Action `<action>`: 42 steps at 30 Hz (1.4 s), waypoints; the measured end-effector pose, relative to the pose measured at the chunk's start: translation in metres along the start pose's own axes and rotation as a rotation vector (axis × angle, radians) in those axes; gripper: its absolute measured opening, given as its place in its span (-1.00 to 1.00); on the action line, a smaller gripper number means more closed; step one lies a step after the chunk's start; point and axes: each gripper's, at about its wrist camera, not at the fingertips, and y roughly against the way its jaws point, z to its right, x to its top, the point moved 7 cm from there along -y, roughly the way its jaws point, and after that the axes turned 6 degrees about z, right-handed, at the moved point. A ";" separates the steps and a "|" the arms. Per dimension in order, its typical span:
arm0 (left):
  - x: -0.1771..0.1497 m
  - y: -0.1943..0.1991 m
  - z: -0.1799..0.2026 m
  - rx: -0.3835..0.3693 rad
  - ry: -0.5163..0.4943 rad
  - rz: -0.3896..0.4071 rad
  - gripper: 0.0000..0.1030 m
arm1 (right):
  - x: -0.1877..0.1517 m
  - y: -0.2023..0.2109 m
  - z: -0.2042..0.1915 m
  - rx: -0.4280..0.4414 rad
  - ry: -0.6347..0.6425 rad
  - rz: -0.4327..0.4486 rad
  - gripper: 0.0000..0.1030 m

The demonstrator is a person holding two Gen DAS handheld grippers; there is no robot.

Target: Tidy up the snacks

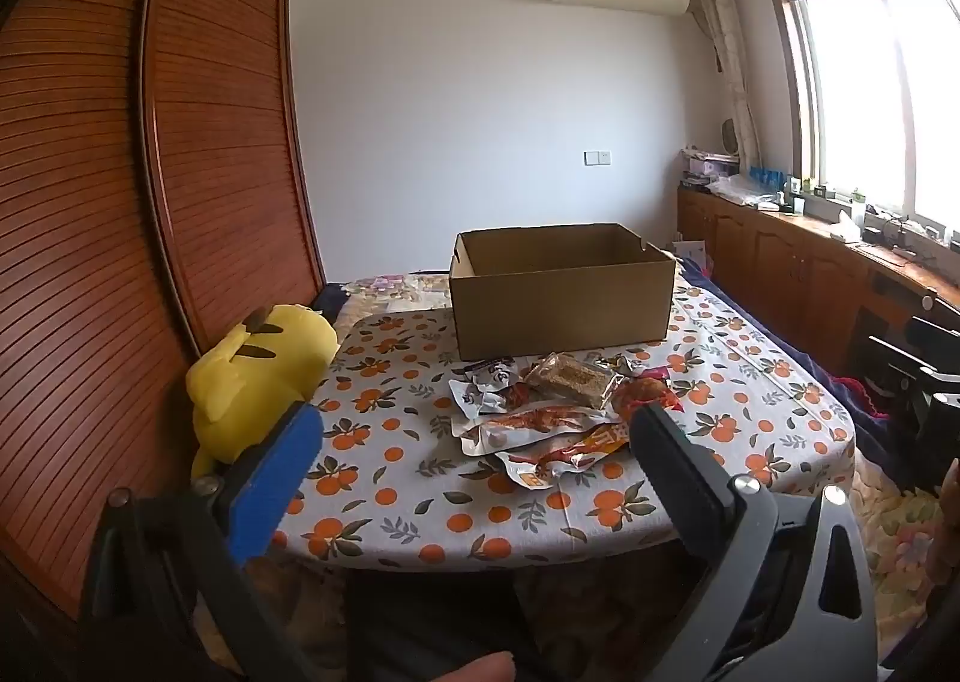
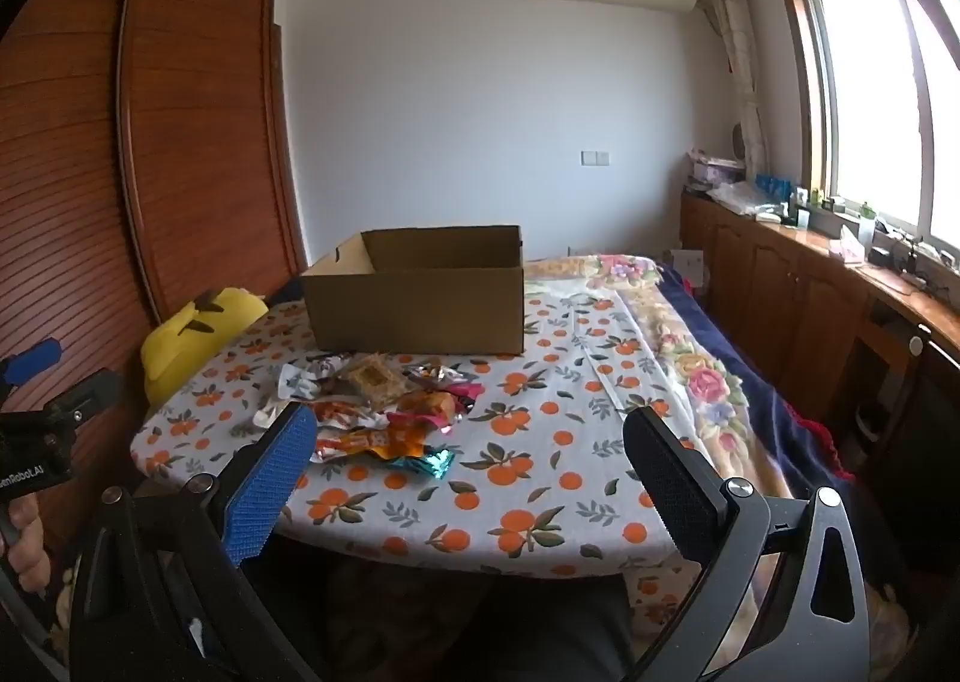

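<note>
A heap of snack packets [image 1: 558, 412] [image 2: 378, 412] lies on the table with the orange-print cloth [image 1: 420, 502] [image 2: 540, 472]. Behind the heap stands an open cardboard box [image 1: 561, 292] [image 2: 420, 292], its inside hidden from here. My left gripper [image 1: 474, 430] hovers over the table's near edge, open, nothing between its fingers, short of the packets. My right gripper [image 2: 468, 436] is likewise open and empty, to the right of the heap. The left gripper also shows at the left edge of the right wrist view, held by a hand [image 2: 24, 538].
A yellow plush toy [image 1: 258, 376] [image 2: 192, 334] rests at the table's left edge against the wooden wardrobe [image 1: 150, 202]. A floral blanket [image 2: 696, 370] covers the bed right of the table. Low cabinets [image 2: 780, 274] with clutter run under the window.
</note>
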 end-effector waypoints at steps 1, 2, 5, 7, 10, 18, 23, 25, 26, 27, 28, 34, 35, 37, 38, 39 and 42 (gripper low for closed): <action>0.000 0.000 0.000 0.000 0.001 0.001 1.00 | -0.001 0.000 -0.001 0.002 0.000 0.000 1.00; 0.001 0.000 -0.001 -0.001 0.001 0.001 1.00 | 0.000 0.000 0.000 0.002 0.000 -0.002 1.00; -0.001 0.000 0.000 0.001 -0.001 0.004 1.00 | -0.001 0.000 -0.001 0.000 0.001 0.002 1.00; -0.001 0.000 -0.001 0.001 -0.001 0.005 1.00 | -0.002 0.000 -0.001 -0.001 0.000 0.002 1.00; 0.000 0.001 -0.001 0.002 -0.001 0.008 1.00 | -0.001 0.003 0.001 0.000 0.000 0.002 1.00; 0.000 0.001 0.000 0.003 -0.002 0.009 1.00 | -0.001 0.003 0.000 0.000 0.001 0.003 1.00; 0.000 0.002 0.000 0.005 -0.003 0.010 1.00 | -0.001 0.003 0.000 0.000 0.000 0.004 1.00; 0.000 0.001 0.000 0.004 -0.004 0.008 1.00 | -0.001 0.003 0.000 0.000 0.001 0.004 1.00; -0.001 0.001 0.001 0.005 -0.003 0.009 1.00 | -0.001 0.003 0.000 0.000 0.000 0.004 1.00; -0.001 0.001 0.001 0.005 -0.004 0.009 1.00 | -0.001 0.004 0.001 0.001 0.000 0.004 1.00; -0.001 0.001 0.001 0.005 -0.004 0.009 1.00 | -0.002 0.003 0.000 0.000 0.000 0.005 1.00; -0.001 0.001 0.001 0.005 -0.003 0.010 1.00 | -0.002 0.003 0.000 0.000 0.000 0.004 1.00; -0.001 0.001 0.001 0.005 -0.004 0.010 1.00 | -0.002 0.003 0.000 0.001 -0.001 0.004 1.00; -0.001 0.002 0.001 0.004 -0.004 0.011 1.00 | -0.002 0.003 0.000 0.000 0.001 0.006 1.00; -0.001 0.002 0.001 0.005 -0.004 0.011 1.00 | -0.002 0.003 0.000 0.000 0.001 0.006 1.00; -0.001 0.002 0.001 0.004 -0.003 0.010 1.00 | -0.002 0.003 0.000 0.000 0.000 0.005 1.00; -0.001 0.002 0.001 0.005 -0.004 0.011 1.00 | -0.002 0.003 0.000 0.000 0.000 0.005 1.00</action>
